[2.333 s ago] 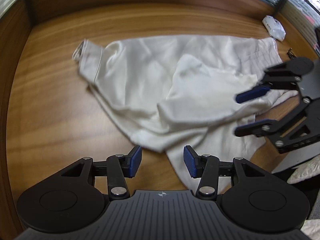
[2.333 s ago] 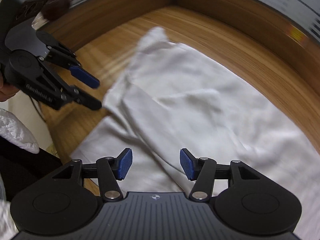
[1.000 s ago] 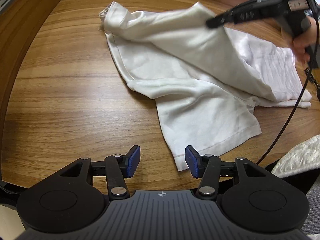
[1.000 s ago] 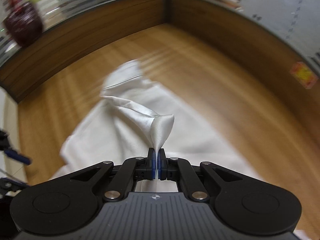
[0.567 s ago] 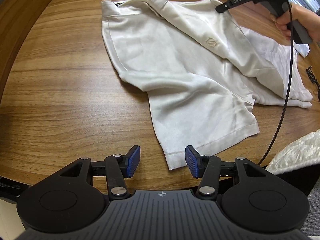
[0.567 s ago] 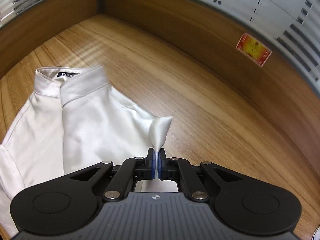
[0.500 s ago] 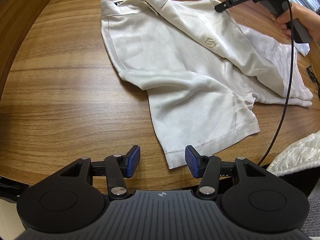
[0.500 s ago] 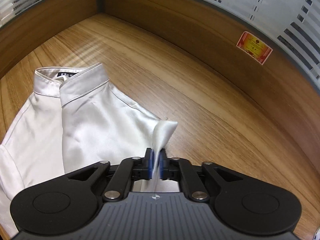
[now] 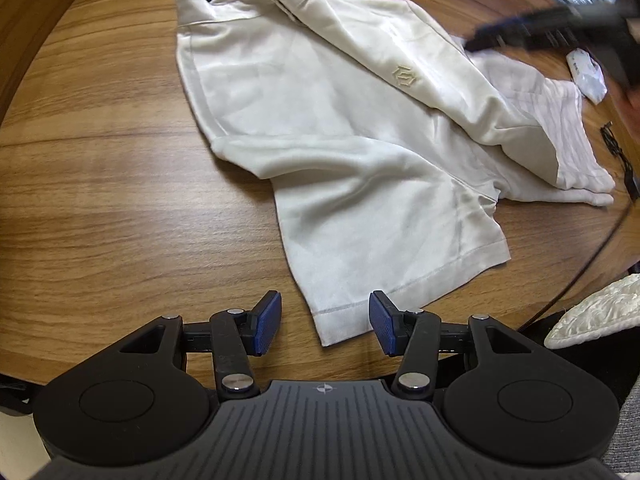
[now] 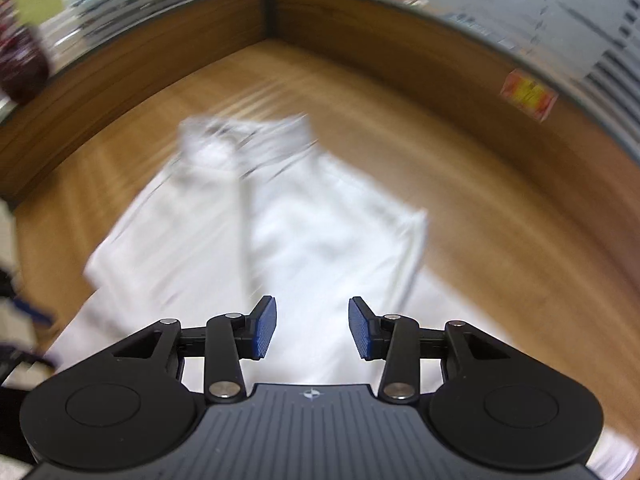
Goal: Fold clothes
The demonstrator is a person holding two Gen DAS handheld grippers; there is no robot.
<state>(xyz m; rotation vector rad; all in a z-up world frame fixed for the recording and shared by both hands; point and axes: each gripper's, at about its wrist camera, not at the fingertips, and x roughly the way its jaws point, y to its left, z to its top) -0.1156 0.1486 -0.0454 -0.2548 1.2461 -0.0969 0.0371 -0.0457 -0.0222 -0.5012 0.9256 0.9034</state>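
We are spreading the shirt [image 9: 340, 128] flat on the tabletop [image 9: 100, 200]. The right gripper [image 10: 312, 328] is opening its fingers, nothing between them; the left gripper [image 9: 325, 322] is hovering open over the near hem, needing to close there next.

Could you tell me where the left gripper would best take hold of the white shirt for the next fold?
Probably the hem corner of the white shirt, which lies flat on the wooden table between the open left gripper pads. Come straight down from above, one pad on each side of the corner, because that edge is free, thin and nearest.
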